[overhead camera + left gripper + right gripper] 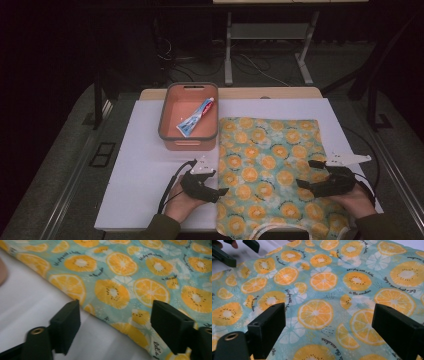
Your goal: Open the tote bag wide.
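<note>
Lying flat on the white bench (150, 175) is an orange-slice print cloth (270, 165), teal with yellow fruit rounds and small lettering. It sits just right of a salmon-pink bin (188, 142) that holds a toothpaste tube (195, 118), and its near edge, where a pale loop or handle shows, reaches the bench's front.

The left gripper (223, 191) hovers at the cloth's left edge, its jaws standing apart with the hem between them and nothing pinched yet; in the left gripper view, one jaw is over bare bench and the other over the print. The right gripper (305, 174) hangs over the cloth's right half, jaws wide apart and holding nothing.

This cloth looks thin, soft and light. It will likely droop, fold and slide across the smooth bench rather than keep any shape, and it is not fragile. A pinch in the middle would only bunch it up. Better holds seem to be the hem, at the left edge beside the left gripper (115, 322), and a matching spot on the right edge or a near corner, so both sides lift evenly.
</note>
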`<state>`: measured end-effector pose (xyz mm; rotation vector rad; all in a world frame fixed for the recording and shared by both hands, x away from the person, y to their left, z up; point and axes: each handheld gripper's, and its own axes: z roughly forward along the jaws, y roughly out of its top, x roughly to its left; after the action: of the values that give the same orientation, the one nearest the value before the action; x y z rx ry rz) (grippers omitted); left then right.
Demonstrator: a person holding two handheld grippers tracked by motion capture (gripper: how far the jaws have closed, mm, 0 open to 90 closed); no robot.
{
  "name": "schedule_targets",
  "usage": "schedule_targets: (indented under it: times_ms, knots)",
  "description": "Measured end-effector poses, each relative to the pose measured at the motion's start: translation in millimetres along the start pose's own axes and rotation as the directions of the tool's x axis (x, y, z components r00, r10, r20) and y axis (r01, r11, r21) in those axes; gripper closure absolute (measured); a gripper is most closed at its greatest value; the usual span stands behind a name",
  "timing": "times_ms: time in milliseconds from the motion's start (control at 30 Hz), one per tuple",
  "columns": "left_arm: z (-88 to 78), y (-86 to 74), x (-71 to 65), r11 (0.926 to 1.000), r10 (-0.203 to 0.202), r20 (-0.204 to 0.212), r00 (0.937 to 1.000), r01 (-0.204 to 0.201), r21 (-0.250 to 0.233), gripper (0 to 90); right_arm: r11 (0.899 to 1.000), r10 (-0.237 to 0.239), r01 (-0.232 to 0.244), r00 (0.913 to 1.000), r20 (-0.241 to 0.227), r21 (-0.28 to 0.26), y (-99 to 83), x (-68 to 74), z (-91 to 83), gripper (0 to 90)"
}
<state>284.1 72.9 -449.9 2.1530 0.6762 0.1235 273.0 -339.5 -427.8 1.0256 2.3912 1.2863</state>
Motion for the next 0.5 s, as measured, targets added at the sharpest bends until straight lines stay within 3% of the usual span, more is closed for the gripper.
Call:
schedule_targets:
  times_ms: [67, 200, 400, 500]
  knots:
    - [4.1, -0.7, -2.7, 0.9991, 0.025, 0.0, 0.9997, -0.025, 0.033, 31.4, 1.0, 0.0, 0.0, 1.0, -0.001, 0.0, 0.0, 0.1, 0.0, 11.6]
    - [4.8, -2.1, -4.6, 0.9979, 0.048, -0.018, 0.9987, -0.047, 0.045, 42.3, 1.0, -0.003, 0.003, 1.0, 0.001, -0.001, 0.0, 0.3, -0.2, 11.6]
    - [3.0, -1.5, -5.7, 0.9958, 0.072, -0.038, 0.9967, -0.07, 0.06, 69.5, 1.0, -0.004, 0.004, 1.0, 0.002, 0.002, 0.0, 0.7, 0.2, 11.6]
    - [1.8, -0.5, -4.0, 0.9955, 0.065, -0.011, 0.9978, -0.064, 0.07, 86.8, 1.0, -0.004, 0.004, 1.0, 0.0, 0.001, 0.0, 0.5, 0.0, 11.6]
